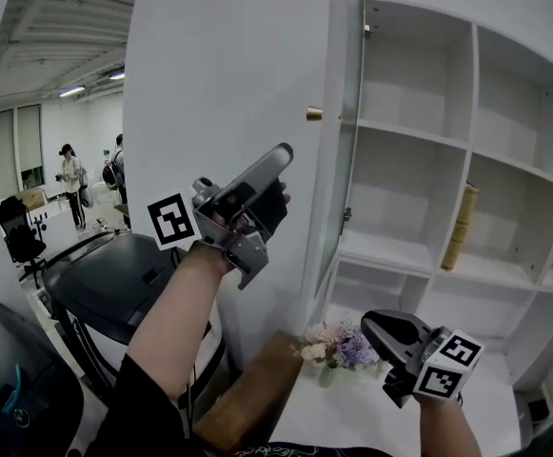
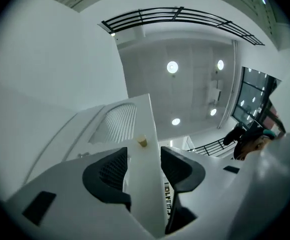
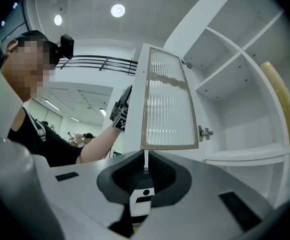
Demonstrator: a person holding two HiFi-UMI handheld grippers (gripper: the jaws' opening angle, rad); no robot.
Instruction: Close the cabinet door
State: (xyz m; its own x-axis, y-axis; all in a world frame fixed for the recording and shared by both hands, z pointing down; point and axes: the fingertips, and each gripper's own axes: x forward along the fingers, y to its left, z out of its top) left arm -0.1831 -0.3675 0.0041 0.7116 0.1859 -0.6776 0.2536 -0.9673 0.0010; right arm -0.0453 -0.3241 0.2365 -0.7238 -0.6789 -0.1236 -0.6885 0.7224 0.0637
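The white cabinet (image 1: 419, 136) stands open. Its door (image 1: 345, 131), with a ribbed glass pane (image 3: 167, 101), swings out and shows nearly edge-on in the head view. A small brass knob (image 1: 313, 113) sticks out of its outer side. My left gripper (image 1: 284, 155) is raised and points up, just left of the door and below the knob. In the left gripper view its jaws stand open (image 2: 144, 159), the door's edge (image 2: 147, 184) lines up between them, and the knob (image 2: 142, 142) sits above. Contact cannot be told. My right gripper (image 1: 371, 324) hangs low in front of the shelves, shut and empty (image 3: 145, 171).
A yellowish roll (image 1: 462, 227) leans on a middle shelf. A bunch of pale flowers (image 1: 338, 346) stands on the white counter below, beside a brown board (image 1: 247, 398). Black chairs (image 1: 105, 284) crowd the lower left. People (image 1: 71, 184) stand far back.
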